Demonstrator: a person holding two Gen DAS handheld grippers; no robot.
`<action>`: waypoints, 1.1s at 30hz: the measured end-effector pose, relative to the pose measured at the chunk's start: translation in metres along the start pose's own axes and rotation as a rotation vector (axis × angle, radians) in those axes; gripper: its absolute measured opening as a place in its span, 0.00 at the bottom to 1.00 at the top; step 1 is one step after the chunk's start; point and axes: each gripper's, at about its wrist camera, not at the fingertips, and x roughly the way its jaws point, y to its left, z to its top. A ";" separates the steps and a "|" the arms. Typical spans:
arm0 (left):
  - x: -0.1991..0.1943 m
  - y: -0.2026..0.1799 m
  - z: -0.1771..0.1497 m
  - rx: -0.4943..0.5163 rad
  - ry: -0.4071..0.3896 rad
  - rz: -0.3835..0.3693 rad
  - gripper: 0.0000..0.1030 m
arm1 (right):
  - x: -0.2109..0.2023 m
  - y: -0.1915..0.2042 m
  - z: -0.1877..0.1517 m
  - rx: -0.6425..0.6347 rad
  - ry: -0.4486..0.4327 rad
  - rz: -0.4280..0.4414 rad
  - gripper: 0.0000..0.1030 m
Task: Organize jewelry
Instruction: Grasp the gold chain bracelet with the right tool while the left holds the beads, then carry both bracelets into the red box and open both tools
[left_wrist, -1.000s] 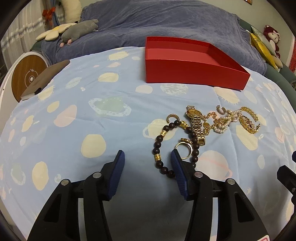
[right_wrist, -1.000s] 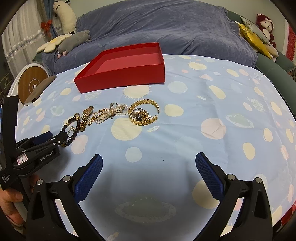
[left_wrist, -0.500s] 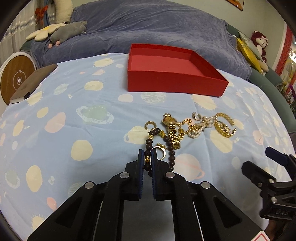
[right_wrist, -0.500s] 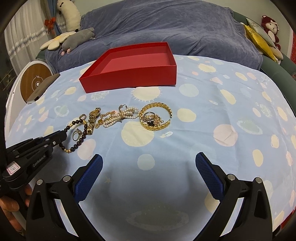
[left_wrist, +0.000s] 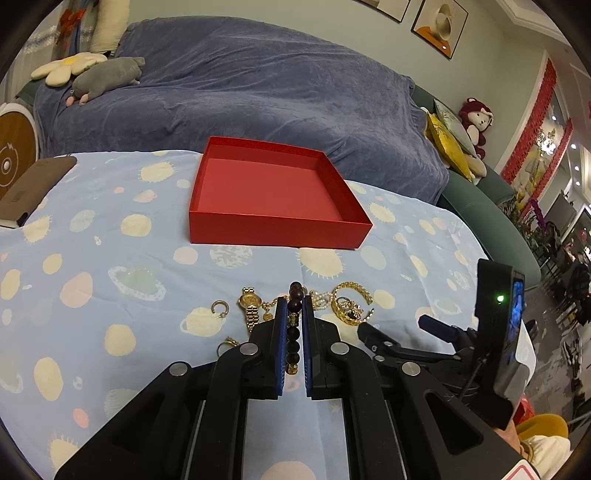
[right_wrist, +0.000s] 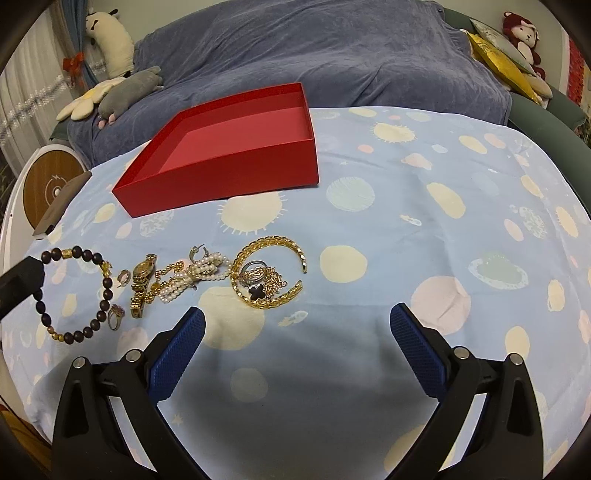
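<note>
My left gripper (left_wrist: 294, 306) is shut on a dark wooden bead bracelet (left_wrist: 294, 325) with gold spacers and holds it lifted above the cloth; the bracelet also shows hanging from it in the right wrist view (right_wrist: 79, 295). A pile of gold jewelry lies on the cloth: a gold watch (right_wrist: 142, 282), a pearl strand (right_wrist: 195, 275), a gold chain bracelet (right_wrist: 267, 273) and rings. The empty red box (left_wrist: 273, 195) stands behind the pile. My right gripper (right_wrist: 295, 332) is open and empty, in front of the pile.
A blue spotted cloth (right_wrist: 424, 206) covers the table. A brown case (left_wrist: 33, 184) lies at the left edge. A blue-covered sofa (left_wrist: 240, 92) with plush toys stands behind the table. A round wooden-faced device (right_wrist: 48, 184) sits at the far left.
My left gripper closed on the bead bracelet, then lifted it off the cloth and toward the box. The right gripper stayed open, moving slightly nearer the pile.
</note>
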 end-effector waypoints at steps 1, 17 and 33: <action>0.002 0.001 0.001 -0.003 0.002 0.002 0.05 | 0.004 0.002 0.001 -0.009 0.003 0.002 0.95; 0.019 0.007 0.000 -0.002 0.043 0.025 0.05 | 0.036 0.018 0.014 -0.099 0.018 -0.014 0.71; 0.012 0.011 0.004 -0.013 0.029 0.038 0.05 | 0.003 0.020 0.024 -0.082 -0.032 0.063 0.53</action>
